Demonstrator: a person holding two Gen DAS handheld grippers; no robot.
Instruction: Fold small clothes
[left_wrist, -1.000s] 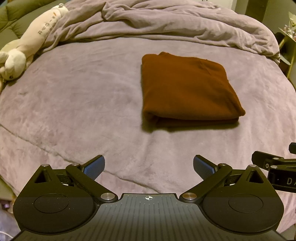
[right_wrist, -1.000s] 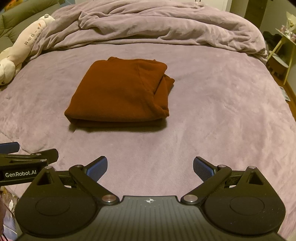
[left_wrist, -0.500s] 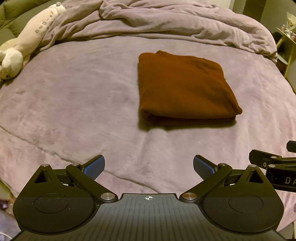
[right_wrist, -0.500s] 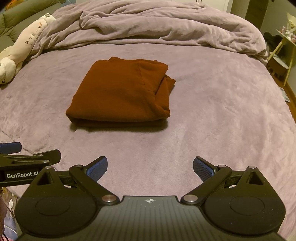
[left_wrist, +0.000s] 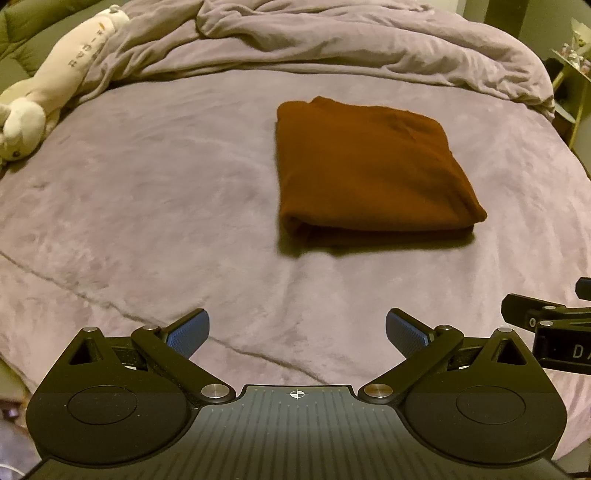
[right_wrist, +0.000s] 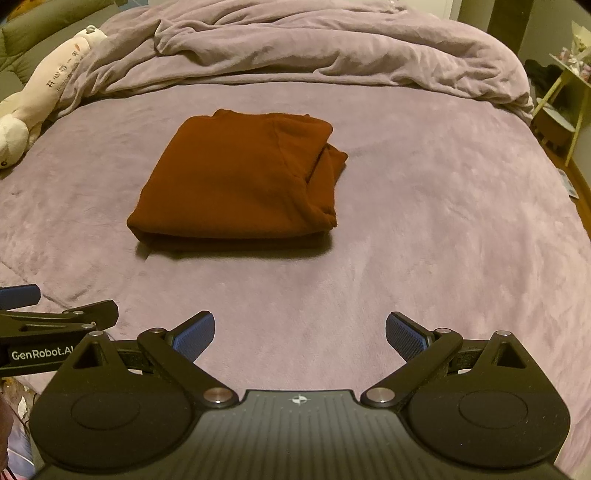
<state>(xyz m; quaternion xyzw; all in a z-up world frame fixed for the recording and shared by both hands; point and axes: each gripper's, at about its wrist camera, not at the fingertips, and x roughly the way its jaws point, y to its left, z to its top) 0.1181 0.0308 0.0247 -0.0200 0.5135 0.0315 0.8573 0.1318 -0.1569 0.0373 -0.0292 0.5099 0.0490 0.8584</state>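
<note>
Left gripper (left_wrist: 297, 334) and right gripper (right_wrist: 300, 334): both hovering spread and empty over the bed (right_wrist: 443, 221). Folded brown garment (right_wrist: 236, 184): lying ahead, between them, well apart; long axis seemingly running away; layered open edges facing the right gripper's side.

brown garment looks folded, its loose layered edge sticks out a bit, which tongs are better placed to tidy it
Right, probably. The brown garment shows its loose layered edge toward the right tongs, and the left tongs face its smooth fold. Both sets are open, short of it.
</note>
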